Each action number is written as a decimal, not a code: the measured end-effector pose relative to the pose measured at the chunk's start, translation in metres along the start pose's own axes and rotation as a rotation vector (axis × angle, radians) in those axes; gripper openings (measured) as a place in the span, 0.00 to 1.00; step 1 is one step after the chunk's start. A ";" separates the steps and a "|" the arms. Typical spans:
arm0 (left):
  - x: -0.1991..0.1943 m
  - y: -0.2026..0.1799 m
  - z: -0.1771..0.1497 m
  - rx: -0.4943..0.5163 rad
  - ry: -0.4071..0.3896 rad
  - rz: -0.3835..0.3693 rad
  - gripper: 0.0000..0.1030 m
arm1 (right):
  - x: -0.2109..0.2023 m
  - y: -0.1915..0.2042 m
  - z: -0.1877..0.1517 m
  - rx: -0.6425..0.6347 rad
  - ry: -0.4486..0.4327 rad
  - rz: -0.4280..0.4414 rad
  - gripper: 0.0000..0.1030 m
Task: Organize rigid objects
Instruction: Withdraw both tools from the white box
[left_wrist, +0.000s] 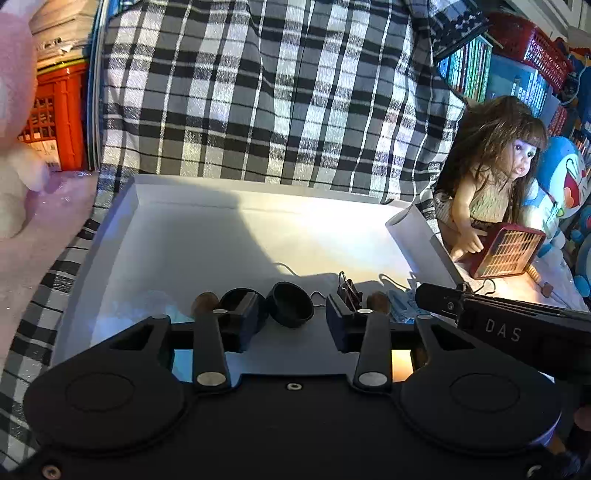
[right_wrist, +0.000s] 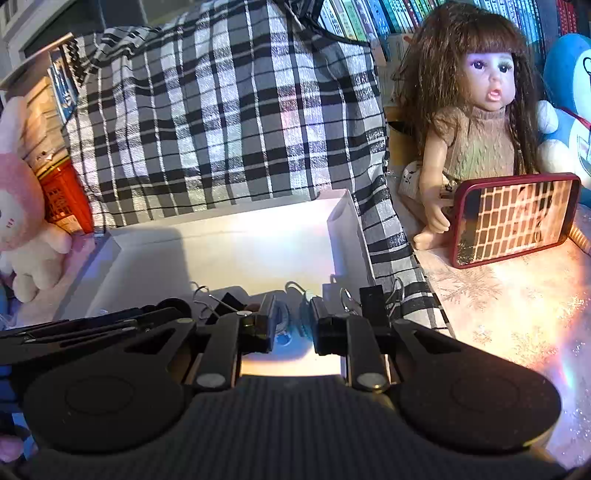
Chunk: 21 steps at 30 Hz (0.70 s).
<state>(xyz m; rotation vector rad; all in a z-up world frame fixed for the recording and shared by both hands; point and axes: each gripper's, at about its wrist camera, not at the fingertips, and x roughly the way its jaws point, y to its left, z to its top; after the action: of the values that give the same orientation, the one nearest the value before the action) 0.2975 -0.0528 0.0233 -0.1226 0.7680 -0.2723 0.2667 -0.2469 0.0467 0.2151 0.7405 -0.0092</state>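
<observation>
A shallow white box (left_wrist: 207, 236) lies in front of me, also in the right wrist view (right_wrist: 229, 251). Near its front edge lie a black round cap (left_wrist: 291, 304), a black binder clip (left_wrist: 349, 290) and two brown round pieces (left_wrist: 205, 301). My left gripper (left_wrist: 291, 321) is open over the box's front, the cap between its fingertips with gaps on both sides. My right gripper (right_wrist: 291, 325) is open and empty above the box's front right, with binder clips (right_wrist: 221, 301) beside its fingers and another clip (right_wrist: 373, 301) at the box's right wall.
A black-and-white checked cloth (left_wrist: 258, 92) rises behind the box. A doll (right_wrist: 476, 122) holds a red-framed tin (right_wrist: 513, 218) at the right. A pink plush (right_wrist: 22, 206) and red crate (left_wrist: 59, 110) stand left. Books and a blue plush (right_wrist: 569, 103) are at the back right.
</observation>
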 end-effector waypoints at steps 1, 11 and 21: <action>-0.004 0.000 -0.001 0.001 -0.004 -0.001 0.39 | -0.003 0.000 0.000 -0.002 -0.004 0.003 0.27; -0.049 -0.008 -0.017 0.053 -0.053 -0.005 0.56 | -0.035 0.006 -0.016 -0.039 -0.034 0.031 0.46; -0.091 -0.008 -0.053 0.089 -0.096 0.020 0.63 | -0.071 0.011 -0.046 -0.096 -0.064 0.074 0.59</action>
<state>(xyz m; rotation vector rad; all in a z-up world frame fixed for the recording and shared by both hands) 0.1962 -0.0350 0.0485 -0.0438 0.6602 -0.2793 0.1846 -0.2322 0.0635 0.1501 0.6670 0.0889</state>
